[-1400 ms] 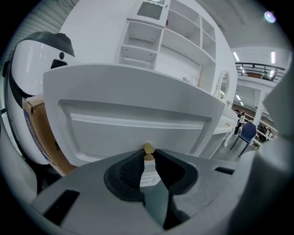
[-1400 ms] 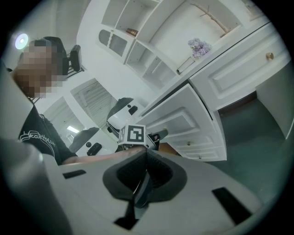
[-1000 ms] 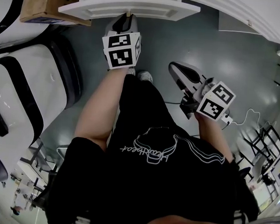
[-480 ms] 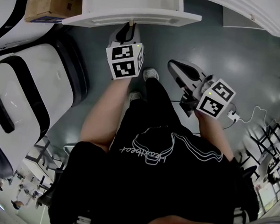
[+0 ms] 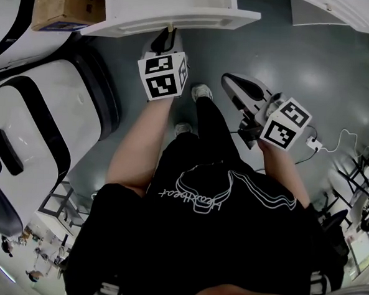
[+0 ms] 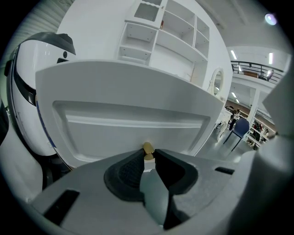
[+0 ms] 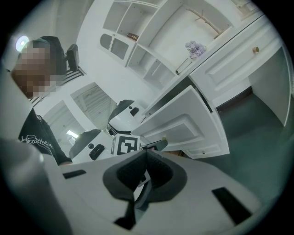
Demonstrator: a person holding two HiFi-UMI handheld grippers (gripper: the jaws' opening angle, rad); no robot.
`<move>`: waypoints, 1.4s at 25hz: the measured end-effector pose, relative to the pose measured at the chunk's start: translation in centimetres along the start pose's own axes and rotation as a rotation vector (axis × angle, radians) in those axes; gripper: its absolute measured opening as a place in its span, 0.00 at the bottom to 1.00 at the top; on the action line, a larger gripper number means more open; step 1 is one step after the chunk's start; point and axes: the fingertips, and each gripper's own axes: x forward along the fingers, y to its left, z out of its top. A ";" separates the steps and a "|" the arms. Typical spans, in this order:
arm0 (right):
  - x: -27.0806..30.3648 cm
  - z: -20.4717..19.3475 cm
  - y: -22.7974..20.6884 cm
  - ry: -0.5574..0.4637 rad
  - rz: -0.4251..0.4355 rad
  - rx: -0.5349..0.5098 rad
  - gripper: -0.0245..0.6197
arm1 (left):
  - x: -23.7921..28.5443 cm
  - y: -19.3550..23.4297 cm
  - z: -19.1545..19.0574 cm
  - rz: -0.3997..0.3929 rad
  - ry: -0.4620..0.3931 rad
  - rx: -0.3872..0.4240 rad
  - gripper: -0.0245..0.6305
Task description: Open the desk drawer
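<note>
The white desk drawer (image 5: 174,15) stands pulled out from the desk at the top of the head view. Its panelled front (image 6: 133,119) fills the left gripper view. A small brass knob (image 6: 148,149) in the middle of that front sits pinched between the dark pads of my left gripper (image 6: 148,153), which is shut on it. In the head view the left gripper (image 5: 168,40) reaches just under the drawer front. My right gripper (image 5: 238,88) hangs over the floor to the right, away from the drawer, its jaws (image 7: 146,153) shut with nothing between them.
A big white and black rounded machine (image 5: 42,122) stands close at the left, with a cardboard box (image 5: 68,2) behind it. White cabinet doors (image 5: 342,13) are at the upper right. A power strip and cable (image 5: 312,144) lie on the grey floor; the person's shoes (image 5: 201,92) are below the drawer.
The left gripper has drawn back with the knob, and the drawer has come a little further out. The person's feet have shifted back. The right gripper has hardly moved.
</note>
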 end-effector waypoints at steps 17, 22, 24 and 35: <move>-2.2 -2.2 2.4 -0.061 -0.042 0.005 0.05 | -2.0 -0.6 -1.9 -0.020 0.028 0.013 0.16; -2.7 -2.9 3.2 -0.076 -0.046 0.008 0.05 | -2.8 -0.7 -2.5 -0.024 0.033 0.018 0.16; -2.9 -3.0 3.4 -0.083 -0.048 0.008 0.05 | -3.0 -0.7 -2.8 -0.026 0.034 0.018 0.16; -4.3 -3.6 4.6 -0.096 -0.056 0.002 0.05 | -3.0 -0.7 -2.8 -0.026 0.052 -0.005 0.16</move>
